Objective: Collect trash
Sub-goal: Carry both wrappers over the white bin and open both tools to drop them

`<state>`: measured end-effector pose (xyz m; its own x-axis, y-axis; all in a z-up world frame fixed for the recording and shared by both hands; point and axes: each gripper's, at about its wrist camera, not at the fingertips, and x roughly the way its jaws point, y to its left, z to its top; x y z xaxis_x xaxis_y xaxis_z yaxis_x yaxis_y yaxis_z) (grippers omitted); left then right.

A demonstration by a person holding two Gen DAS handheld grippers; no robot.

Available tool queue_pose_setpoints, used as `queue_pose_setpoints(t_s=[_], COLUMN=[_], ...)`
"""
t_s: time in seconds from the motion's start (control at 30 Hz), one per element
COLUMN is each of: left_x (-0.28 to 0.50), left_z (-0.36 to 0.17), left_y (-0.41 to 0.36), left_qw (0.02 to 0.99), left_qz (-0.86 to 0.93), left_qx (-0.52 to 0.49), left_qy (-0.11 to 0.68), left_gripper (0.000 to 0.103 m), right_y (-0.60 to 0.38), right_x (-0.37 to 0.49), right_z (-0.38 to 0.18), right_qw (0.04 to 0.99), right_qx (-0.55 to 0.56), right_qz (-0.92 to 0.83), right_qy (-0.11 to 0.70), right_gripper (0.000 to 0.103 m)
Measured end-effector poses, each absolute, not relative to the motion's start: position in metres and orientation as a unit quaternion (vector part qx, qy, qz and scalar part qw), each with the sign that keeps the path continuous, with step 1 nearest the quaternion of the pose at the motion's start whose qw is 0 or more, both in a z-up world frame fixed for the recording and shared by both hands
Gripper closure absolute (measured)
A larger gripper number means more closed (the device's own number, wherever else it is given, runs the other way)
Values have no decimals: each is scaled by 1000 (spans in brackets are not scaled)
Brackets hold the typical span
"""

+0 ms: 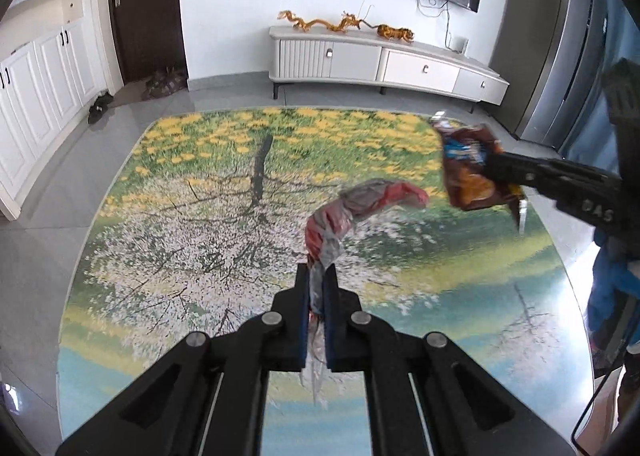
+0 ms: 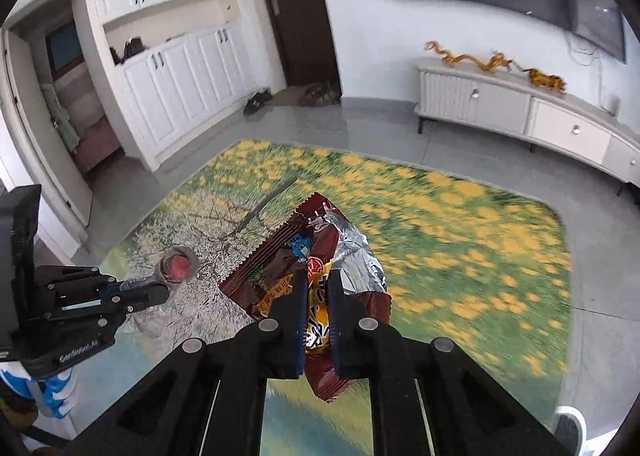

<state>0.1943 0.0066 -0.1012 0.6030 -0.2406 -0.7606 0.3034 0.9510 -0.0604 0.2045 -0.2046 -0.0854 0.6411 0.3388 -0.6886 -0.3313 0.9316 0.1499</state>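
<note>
Carrying trash above the rug (image 1: 200,216): left claw (image 1: 316,276) pinches a bag (image 1: 360,200), right claw (image 2: 318,288) a wrapper (image 2: 292,252); next, find a bin.

Both grippers hang above the flowered rug (image 1: 224,192), whose printed surface lies bare beneath them. The right gripper (image 1: 490,172) and its snack wrapper (image 1: 468,172) crowd the left gripper's (image 1: 319,276) right side, near its plastic bag (image 1: 352,212). The TV cabinet (image 1: 380,60) and white cupboards (image 2: 180,76) stand well apart at the floor's edges.
</note>
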Motion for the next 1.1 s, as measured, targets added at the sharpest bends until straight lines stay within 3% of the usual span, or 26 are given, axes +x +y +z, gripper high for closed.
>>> queue_pose_setpoints(t_s=[0.27,0.57,1.1], left_x=[157,128,99], left_z=[-65,-45,-84], left_y=[-36,-137,-344], left_qw=[907,897,825], left_qz=[-168,-244,-369], left_qx=[66,113,199], left_qy=[380,350,379], left_gripper=[98,98,98], right_y=[-271,-374,-534], right_x=[137,67,7], right_z=[-48,-44,-113], right_qw=[931,944,910], right_qx=[28,70,181], right_qz=[131,36,-98], right_qy=[340,321,360], right_gripper=[94,94,94])
